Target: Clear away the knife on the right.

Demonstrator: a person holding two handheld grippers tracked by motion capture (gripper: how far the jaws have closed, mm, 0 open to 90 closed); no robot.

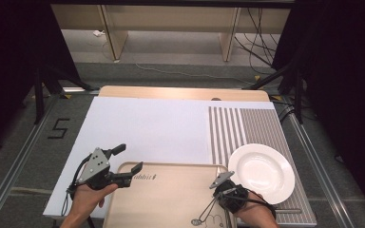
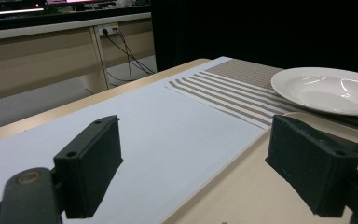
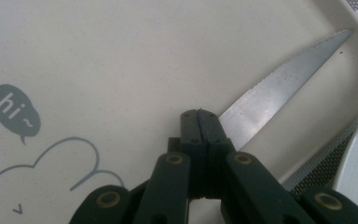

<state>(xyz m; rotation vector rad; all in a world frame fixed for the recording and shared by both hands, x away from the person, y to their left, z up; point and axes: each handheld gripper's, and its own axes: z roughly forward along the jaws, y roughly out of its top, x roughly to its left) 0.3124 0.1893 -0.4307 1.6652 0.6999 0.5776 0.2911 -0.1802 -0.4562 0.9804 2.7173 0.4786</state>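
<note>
The right gripper [image 3: 200,114] has its jaws fully closed on a serrated steel table knife [image 3: 279,91], gripping near the base of the blade. The knife lies over the right edge of the beige plastic tray [image 1: 171,199], tip pointing toward the tray's far right corner.

Handling: the knife is light, rigid and smooth, so it is likely to pivot or slip in a narrow pinch. A hold nearer its middle would probably balance it better.

The left gripper [image 1: 126,164] hovers wide open and empty above the tray's far left corner.

Surroundings: a white ceramic deep plate [image 1: 261,173] sits just beside the tray on a striped placemat [image 1: 244,126] at the desk's right edge. It is fragile and stands nearest the blade's path.
</note>
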